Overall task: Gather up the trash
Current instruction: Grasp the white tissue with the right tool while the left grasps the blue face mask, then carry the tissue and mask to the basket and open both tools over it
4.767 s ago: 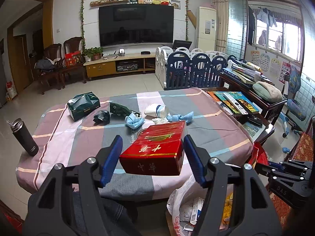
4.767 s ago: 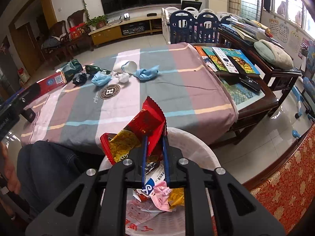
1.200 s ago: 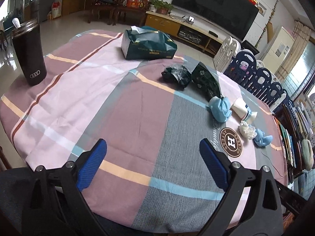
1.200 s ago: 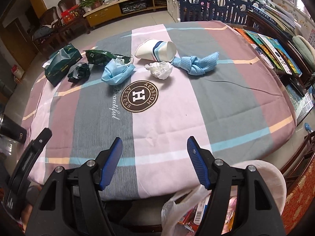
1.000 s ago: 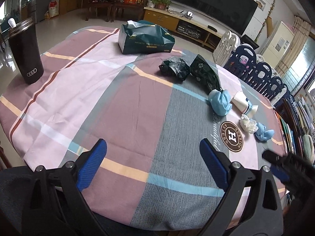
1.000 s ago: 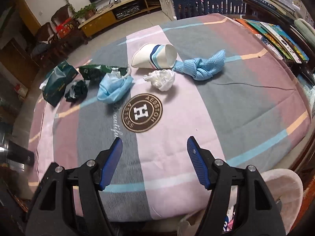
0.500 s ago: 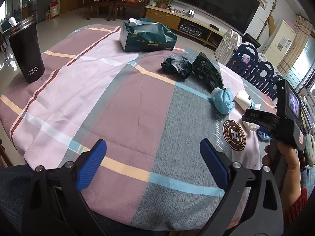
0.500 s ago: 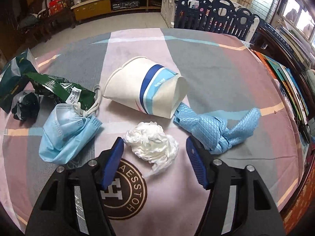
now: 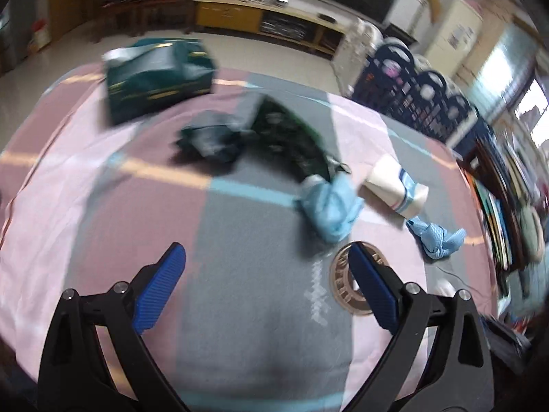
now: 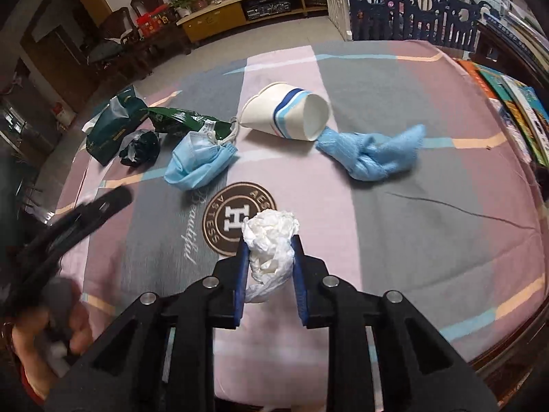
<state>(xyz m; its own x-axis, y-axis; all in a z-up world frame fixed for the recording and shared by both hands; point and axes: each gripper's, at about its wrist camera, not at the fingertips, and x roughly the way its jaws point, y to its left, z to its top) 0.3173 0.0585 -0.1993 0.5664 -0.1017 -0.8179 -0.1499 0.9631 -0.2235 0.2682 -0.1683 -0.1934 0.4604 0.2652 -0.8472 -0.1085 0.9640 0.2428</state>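
Right tongs closing on one white wad, left tongs spread empty, one paper cup, one mask.

- Bench: all items lie on its cloth, most toward the far side.
- Paper cup: on its side, far centre, mouth facing right.
- Knotted cloth: right of the cup, one end touching the cup's mouth.
- Face mask: left of the cup, nearer than the snack wrapper.
- Crumpled bag: left of the mask, just beside the tissue pack at far left.
- Round emblem: on the cloth, centre, nearer than the mask.
- Tissue wad: between the right tongs, near centre, in front of the emblem.
- Left tongs: near side, over the bench left of the emblem.
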